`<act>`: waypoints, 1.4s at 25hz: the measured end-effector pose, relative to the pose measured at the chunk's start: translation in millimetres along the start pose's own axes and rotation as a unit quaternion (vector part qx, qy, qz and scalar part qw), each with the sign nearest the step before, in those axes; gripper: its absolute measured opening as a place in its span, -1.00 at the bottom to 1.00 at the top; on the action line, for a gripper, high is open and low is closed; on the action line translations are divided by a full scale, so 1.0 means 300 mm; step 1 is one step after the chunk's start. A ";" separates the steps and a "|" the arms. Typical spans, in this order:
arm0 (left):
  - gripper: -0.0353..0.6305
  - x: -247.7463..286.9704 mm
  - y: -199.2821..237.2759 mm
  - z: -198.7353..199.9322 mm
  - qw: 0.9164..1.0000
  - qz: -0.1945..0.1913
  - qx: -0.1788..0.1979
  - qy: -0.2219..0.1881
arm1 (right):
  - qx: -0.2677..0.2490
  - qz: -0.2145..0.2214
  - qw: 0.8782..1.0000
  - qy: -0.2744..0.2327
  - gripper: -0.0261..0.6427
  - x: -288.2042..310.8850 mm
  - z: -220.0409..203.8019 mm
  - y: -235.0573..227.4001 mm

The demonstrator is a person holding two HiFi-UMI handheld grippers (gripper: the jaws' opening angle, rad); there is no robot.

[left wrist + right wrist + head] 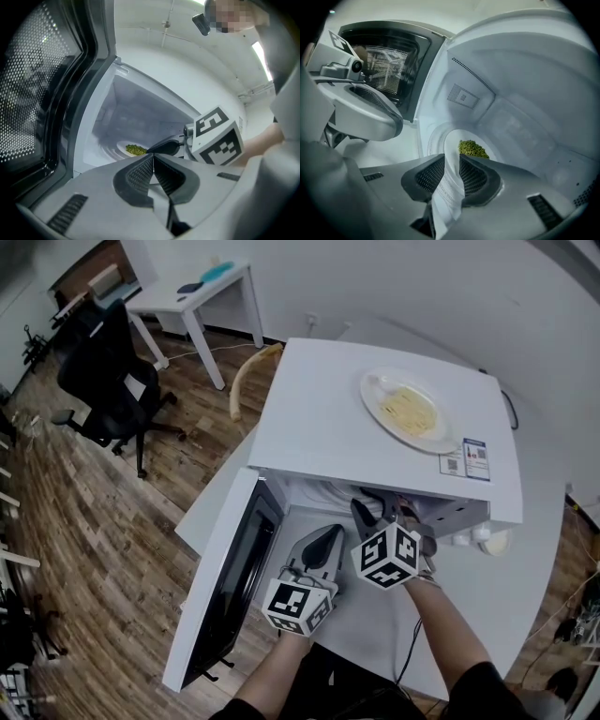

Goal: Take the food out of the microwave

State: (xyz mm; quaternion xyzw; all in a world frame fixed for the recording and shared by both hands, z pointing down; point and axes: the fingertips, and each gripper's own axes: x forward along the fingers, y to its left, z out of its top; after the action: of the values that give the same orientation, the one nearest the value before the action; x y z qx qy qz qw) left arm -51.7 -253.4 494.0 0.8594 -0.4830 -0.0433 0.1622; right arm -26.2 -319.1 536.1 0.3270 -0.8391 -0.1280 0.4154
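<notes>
A white microwave (375,427) stands on a white table with its door (230,587) swung open to the left. Inside it lies a white plate (451,140) with a heap of green food (472,149), also seen in the left gripper view as green food (136,150). My right gripper (451,180) reaches into the cavity and is shut on the plate's near rim. My left gripper (153,161) hangs level at the opening, shut and empty, just left of the right gripper (380,512). From above, the microwave's top hides the plate.
A second plate with yellow food (410,409) sits on top of the microwave. The open door (42,93) stands close on the left of the left gripper (325,542). A black office chair (108,371) and a white desk (192,292) stand on the wooden floor beyond.
</notes>
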 end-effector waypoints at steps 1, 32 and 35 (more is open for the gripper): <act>-0.87 0.000 0.003 0.001 1.000 0.001 -0.001 0.000 | 0.002 0.004 1.000 0.002 -0.69 0.007 0.002 -0.001; -0.87 -0.006 0.028 -0.030 0.999 0.018 -0.025 0.028 | 0.003 0.020 0.999 -0.049 -0.74 -0.085 0.038 0.084; -0.87 0.000 0.020 -0.041 0.998 0.017 -0.039 0.036 | 0.002 0.019 0.998 -0.056 -0.75 -0.112 0.030 0.100</act>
State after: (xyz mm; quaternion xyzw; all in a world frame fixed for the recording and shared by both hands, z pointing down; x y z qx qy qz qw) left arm -53.5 -253.4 507.6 0.8452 -0.4892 -0.0280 0.2135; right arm -31.8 -275.2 524.4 0.3041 -0.8674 -0.1359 0.3696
